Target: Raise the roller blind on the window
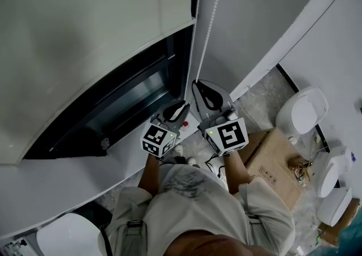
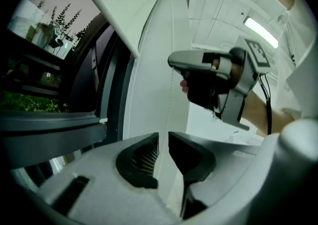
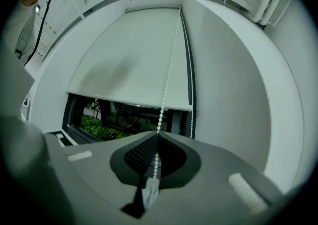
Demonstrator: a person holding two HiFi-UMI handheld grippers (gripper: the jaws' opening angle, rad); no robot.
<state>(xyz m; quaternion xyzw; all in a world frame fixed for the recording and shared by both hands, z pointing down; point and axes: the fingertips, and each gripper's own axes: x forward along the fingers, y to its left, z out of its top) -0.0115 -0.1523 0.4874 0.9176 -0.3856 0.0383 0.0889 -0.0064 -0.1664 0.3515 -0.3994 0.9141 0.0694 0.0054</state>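
Your right gripper [image 3: 158, 138] has its fingers clamped on the bead chain [image 3: 169, 75], your left gripper [image 2: 163, 139] has fingers slightly apart with the chain in their gap, roller blind [image 3: 130, 55] up ahead of both, covering most of the window [image 3: 124, 115].

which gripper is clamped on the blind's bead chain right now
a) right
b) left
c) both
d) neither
a: in its own view the right gripper has its jaws closed together on the bead chain, while the left gripper shows a clear gap between its jaws with nothing pressed.
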